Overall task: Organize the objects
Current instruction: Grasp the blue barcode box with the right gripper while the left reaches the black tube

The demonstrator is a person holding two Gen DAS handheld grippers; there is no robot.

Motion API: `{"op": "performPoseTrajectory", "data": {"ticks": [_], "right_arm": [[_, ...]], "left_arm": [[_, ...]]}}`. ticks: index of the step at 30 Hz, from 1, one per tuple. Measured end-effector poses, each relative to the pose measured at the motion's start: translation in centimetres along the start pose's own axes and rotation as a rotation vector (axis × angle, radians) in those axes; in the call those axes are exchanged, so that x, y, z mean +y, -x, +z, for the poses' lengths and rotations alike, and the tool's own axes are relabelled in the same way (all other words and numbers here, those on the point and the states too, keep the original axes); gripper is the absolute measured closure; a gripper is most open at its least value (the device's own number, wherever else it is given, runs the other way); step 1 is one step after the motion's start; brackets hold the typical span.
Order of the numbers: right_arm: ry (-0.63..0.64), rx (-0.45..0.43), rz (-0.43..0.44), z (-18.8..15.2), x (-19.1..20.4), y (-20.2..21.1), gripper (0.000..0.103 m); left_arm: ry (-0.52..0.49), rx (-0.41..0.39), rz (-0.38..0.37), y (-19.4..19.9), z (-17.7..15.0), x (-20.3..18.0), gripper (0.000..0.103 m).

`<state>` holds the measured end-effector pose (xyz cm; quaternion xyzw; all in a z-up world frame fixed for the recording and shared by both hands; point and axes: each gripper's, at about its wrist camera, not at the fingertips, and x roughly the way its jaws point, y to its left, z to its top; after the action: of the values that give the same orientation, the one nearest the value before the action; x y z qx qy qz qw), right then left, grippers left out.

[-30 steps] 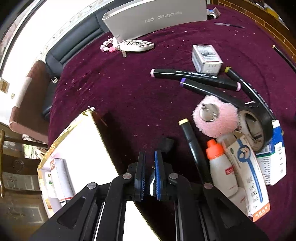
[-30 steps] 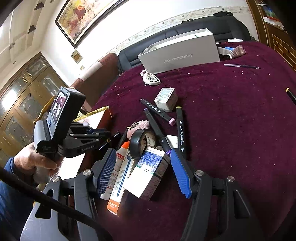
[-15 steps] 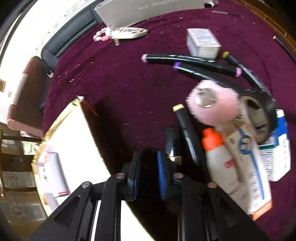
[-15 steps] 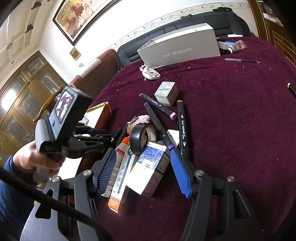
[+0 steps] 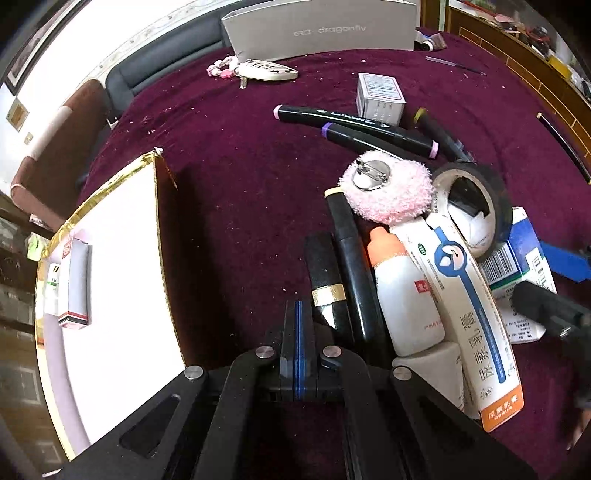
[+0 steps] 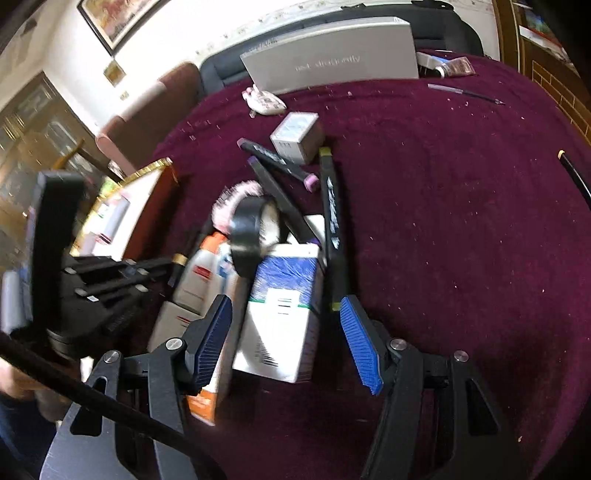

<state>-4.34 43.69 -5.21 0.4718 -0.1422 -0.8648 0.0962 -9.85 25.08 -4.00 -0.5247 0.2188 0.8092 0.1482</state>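
My left gripper [image 5: 297, 310] is shut and empty, its jaws pressed together just left of a black lipstick with a gold band [image 5: 325, 273]. The lipstick lies on the maroon cloth beside a black marker [image 5: 349, 266], a white bottle with an orange cap [image 5: 400, 291] and a long white and blue tube box [image 5: 469, 317]. My right gripper [image 6: 284, 325] is open, its jaws on either side of a blue and white box [image 6: 284, 314]. A black tape roll [image 6: 247, 236] leans on that box. The gold-edged white tray [image 5: 110, 266] holds small boxes [image 5: 74, 284].
A pink fluffy brooch [image 5: 388, 188], several black markers [image 5: 351, 122], a small grey box [image 5: 380, 92], a key fob with pink beads [image 5: 258, 70] and a large grey box [image 5: 321, 29] lie further back. A pen [image 6: 465, 94] lies at the far right. A wooden ledge runs along the right.
My left gripper has let go of the black lipstick, which now lies on the cloth, and has shut empty. My right gripper has moved forward around the blue and white box.
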Motion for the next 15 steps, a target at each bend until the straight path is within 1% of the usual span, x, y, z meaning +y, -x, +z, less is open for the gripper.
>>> {"op": "performPoseTrajectory", "data": {"ticks": [2, 3, 4, 5, 6, 7, 9, 10, 11, 12, 13, 15], "right_arm": [[0.022, 0.017, -0.032, -0.2, 0.0, -0.8, 0.045], [0.044, 0.003, -0.045, -0.3, 0.2, -0.8, 0.048], [0.091, -0.001, -0.091, -0.5, 0.7, -0.9, 0.055], [0.119, -0.009, -0.126, -0.6, 1.0, -1.0, 0.061], [0.136, -0.018, -0.159, -0.7, 1.1, -0.9, 0.062], [0.153, -0.019, -0.169, -0.8, 1.2, -0.9, 0.072], [0.156, -0.028, -0.163, -0.7, 1.1, -0.5, 0.072], [0.148, -0.039, -0.151, -0.7, 0.8, -0.1, 0.072], [0.136, -0.048, -0.127, -0.6, 0.5, 0.4, 0.072], [0.125, -0.051, -0.103, -0.5, 0.3, 0.7, 0.072], [0.099, -0.058, -0.061, -0.5, -0.3, 1.2, 0.072], [0.083, -0.075, -0.026, -0.2, -0.5, 1.6, 0.072]], "left_arm": [[0.001, -0.008, 0.026, -0.1, 0.1, -0.2, 0.103], [0.02, -0.009, 0.032, -0.3, 0.2, 0.0, 0.103], [0.023, -0.009, 0.036, -0.3, 0.2, -0.1, 0.103], [0.017, -0.007, 0.046, -0.2, 0.2, -0.3, 0.103], [0.009, -0.008, 0.063, -0.2, 0.2, -0.6, 0.103], [0.004, -0.018, 0.085, -0.2, 0.1, -1.0, 0.103], [-0.005, -0.059, 0.113, -0.1, -0.4, -1.4, 0.103], [-0.004, -0.071, 0.112, 0.1, -0.7, -1.4, 0.103], [0.024, -0.078, 0.081, 0.3, -0.8, -0.8, 0.103], [0.07, -0.086, 0.023, 0.6, -0.9, -0.1, 0.103], [0.107, -0.087, -0.022, 0.8, -1.1, 0.6, 0.103], [0.154, -0.104, -0.091, 1.4, -1.4, 1.5, 0.103]]}}
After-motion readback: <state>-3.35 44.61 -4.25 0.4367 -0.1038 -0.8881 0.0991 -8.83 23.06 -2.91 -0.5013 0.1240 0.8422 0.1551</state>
